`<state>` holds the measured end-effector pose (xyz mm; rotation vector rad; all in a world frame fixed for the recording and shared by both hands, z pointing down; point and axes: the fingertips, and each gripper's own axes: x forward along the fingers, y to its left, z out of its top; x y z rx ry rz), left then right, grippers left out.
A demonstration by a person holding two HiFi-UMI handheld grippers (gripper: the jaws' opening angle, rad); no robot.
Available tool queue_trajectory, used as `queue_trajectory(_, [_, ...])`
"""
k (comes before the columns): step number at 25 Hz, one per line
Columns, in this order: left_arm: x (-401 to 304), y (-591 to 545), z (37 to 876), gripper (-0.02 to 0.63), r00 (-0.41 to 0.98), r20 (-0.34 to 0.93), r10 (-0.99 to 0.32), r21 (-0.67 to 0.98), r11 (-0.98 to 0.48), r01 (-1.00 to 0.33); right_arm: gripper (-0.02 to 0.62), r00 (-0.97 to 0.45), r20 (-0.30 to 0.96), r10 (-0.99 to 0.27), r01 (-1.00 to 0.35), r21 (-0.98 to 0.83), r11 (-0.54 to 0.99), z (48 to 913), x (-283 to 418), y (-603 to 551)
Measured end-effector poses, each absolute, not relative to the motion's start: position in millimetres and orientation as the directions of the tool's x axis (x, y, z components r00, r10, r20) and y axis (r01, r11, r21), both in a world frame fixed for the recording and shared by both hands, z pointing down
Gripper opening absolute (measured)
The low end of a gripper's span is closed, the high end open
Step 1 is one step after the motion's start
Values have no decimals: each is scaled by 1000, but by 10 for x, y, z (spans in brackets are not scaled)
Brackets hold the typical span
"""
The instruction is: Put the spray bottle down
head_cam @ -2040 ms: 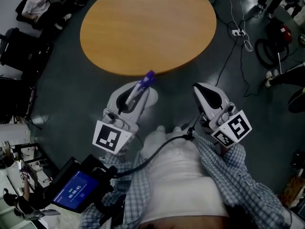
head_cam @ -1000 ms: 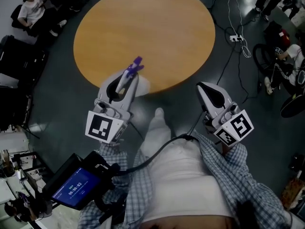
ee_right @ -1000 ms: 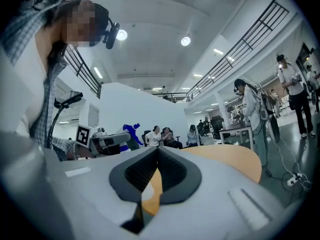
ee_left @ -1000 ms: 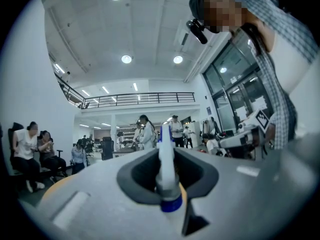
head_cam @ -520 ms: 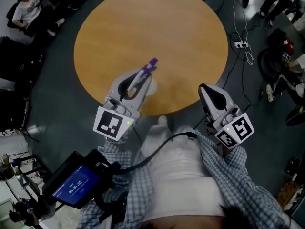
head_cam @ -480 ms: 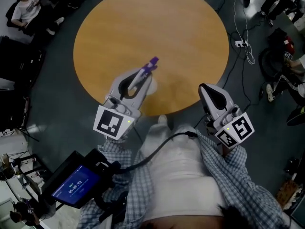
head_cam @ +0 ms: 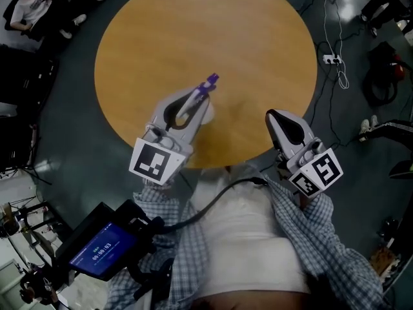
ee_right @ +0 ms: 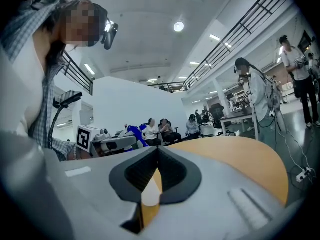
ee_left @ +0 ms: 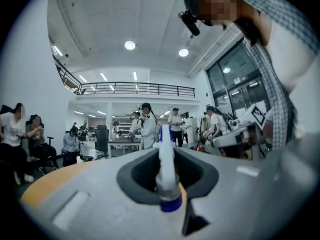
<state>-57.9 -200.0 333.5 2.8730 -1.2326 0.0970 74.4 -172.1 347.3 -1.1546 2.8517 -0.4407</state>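
Spray bottle (head_cam: 208, 82): clamped between the jaws of the left gripper (head_cam: 195, 107), which points level. The white neck and blue collar rise out of the gap with the jaws pressed in on either side, and the purple spray head tops the neck above the jaw tips. The bottle's lower body lies under the gripper shell, so whether its base touches anything below cannot be told.

Round wooden table (head_cam: 193, 24): spreads below and ahead of this gripper. The jaws hang over the near part of the top. The left marker cube (head_cam: 155, 163), behind the jaws, sits just off the near rim. Behind and to the left of that cube, a handheld screen (head_cam: 97, 250) glows blue beside a plaid sleeve (head_cam: 161, 212).

Right gripper (head_cam: 277, 118): well apart from the left one, to its right, and likewise level. Its jaws are closed together at the tips with nothing between them, and only the table's orange top shows through the slit. The tips sit above the table's near edge. The right marker cube (head_cam: 316, 173), behind them, is off the table and over the grey floor (head_cam: 348, 147). Farther right of this gripper, a white power strip (head_cam: 332, 59) and its cables lie on the floor.
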Motion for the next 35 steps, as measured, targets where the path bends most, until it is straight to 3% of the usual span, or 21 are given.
queue_trajectory(9, [-531,-2138,3540,69,692,103,-714,15,-695,-719,3,-743,94,-663,-656,-301,692,3578,686,-1954])
queue_trajectory(31, [-532,-2172,3558,78,727,68,-683,4,-729,-685,3,-747,127,-652,-654,-315,688,3652,536,-2012])
queue_trajectory(35, [-468,-2147,3596,132,737,76,-672,6,-738,-674,3,-752,128,-647,-649,-316,692,3667,556,-2003])
